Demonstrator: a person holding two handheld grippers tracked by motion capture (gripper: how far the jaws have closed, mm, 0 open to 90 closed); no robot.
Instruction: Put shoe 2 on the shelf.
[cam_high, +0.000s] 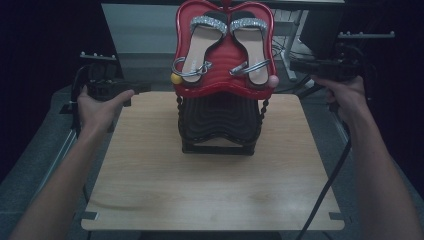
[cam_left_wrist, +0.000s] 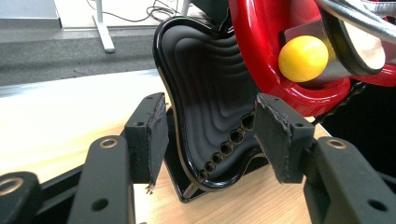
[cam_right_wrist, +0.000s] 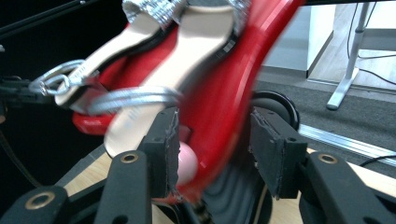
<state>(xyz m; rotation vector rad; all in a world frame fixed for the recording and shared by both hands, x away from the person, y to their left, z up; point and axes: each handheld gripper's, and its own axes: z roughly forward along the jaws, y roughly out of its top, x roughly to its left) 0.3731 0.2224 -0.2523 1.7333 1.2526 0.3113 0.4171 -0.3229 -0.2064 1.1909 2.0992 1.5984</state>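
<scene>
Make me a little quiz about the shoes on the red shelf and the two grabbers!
1. True or false: the sandals lie on the black tray.
2. Which ball sits at the red tray's left corner in the high view: A yellow, B pink, C green?
3. Which gripper's jaws straddle the red tray's edge?

Key: 1 false, they lie on the red tray. 2 A, the yellow ball. 3 the right gripper.

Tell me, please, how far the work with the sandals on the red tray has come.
Done: both sandals lie side by side on the red tray, which rests tilted on the black stand. In hand: the right gripper has its jaws around the tray's edge beside the pink ball, not yet clamped; the left gripper waits open before the stand. Left: gripping and moving anything.
</scene>
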